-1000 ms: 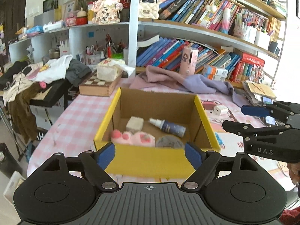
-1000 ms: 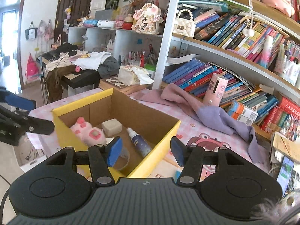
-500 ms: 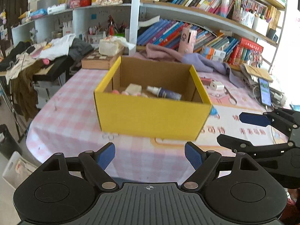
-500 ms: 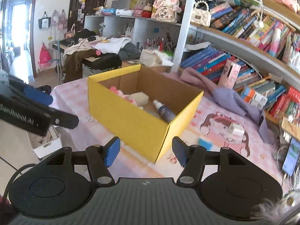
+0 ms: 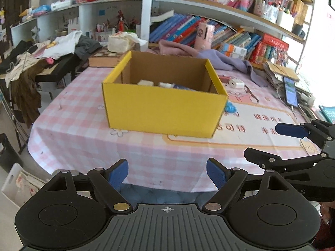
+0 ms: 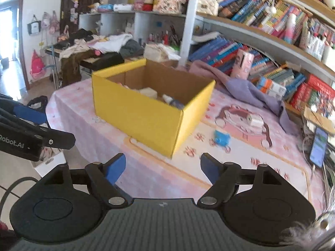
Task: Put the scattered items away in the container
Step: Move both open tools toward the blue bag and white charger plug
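Observation:
The yellow cardboard box (image 5: 163, 106) stands on the pink checked table; it also shows in the right wrist view (image 6: 136, 113). Inside it lie a pale block (image 6: 149, 92) and a small spray bottle (image 6: 172, 102). A small blue item (image 6: 222, 138) lies on the table right of the box, also seen in the left wrist view (image 5: 230, 107). My left gripper (image 5: 167, 172) is open and empty, held off the table's near edge. My right gripper (image 6: 163, 167) is open and empty, back from the box; it shows in the left wrist view (image 5: 272, 144).
A white charger (image 6: 254, 121) and scissors (image 5: 250, 93) lie on the cartoon mat. A phone (image 6: 318, 146) lies at the table's right edge. A purple cloth (image 6: 240, 87), bookshelves and a clothes-piled side table (image 5: 41, 62) stand behind.
Both grippers have pulled back and lower from over the box to beyond the table's near edge. The box now looks farther away. Both stay open and empty.

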`<state>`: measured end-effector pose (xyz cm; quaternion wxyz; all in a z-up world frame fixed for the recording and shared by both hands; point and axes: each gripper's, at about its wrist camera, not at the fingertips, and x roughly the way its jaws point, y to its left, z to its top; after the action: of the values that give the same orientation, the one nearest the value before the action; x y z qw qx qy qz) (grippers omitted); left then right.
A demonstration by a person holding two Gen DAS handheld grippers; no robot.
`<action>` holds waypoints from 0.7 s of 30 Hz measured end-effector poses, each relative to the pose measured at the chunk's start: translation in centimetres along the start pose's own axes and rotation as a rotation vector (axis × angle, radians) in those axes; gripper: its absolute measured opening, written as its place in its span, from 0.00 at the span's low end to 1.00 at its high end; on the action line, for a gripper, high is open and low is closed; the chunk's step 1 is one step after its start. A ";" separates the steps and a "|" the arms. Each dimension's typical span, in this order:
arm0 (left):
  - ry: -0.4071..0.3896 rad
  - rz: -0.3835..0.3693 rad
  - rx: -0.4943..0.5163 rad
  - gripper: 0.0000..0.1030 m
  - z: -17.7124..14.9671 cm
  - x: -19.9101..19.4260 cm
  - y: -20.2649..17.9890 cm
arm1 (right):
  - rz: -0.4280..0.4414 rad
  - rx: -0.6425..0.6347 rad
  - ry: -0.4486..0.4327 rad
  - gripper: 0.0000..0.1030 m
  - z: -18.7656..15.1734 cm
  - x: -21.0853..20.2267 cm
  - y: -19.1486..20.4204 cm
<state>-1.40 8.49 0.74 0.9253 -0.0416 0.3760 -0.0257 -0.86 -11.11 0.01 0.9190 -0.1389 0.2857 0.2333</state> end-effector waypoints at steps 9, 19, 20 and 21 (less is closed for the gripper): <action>0.043 -0.072 0.073 0.92 -0.7 0.8 -2.3 | -0.050 0.024 0.038 0.82 -1.4 -1.0 -0.7; 0.074 -0.143 0.120 0.93 -0.4 2.3 -4.4 | -0.130 0.071 0.098 0.85 -2.6 -1.5 -2.6; 0.075 -0.150 0.126 0.93 -0.3 2.5 -4.7 | -0.138 0.075 0.102 0.85 -2.7 -1.6 -2.8; 0.075 -0.159 0.133 0.93 -0.2 2.7 -4.9 | -0.145 0.079 0.107 0.85 -2.8 -1.6 -3.0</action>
<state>0.31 3.38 -0.77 0.9063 -0.0087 0.4035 -0.1253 -1.78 -15.29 -0.93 0.9217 -0.1349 0.3325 0.1471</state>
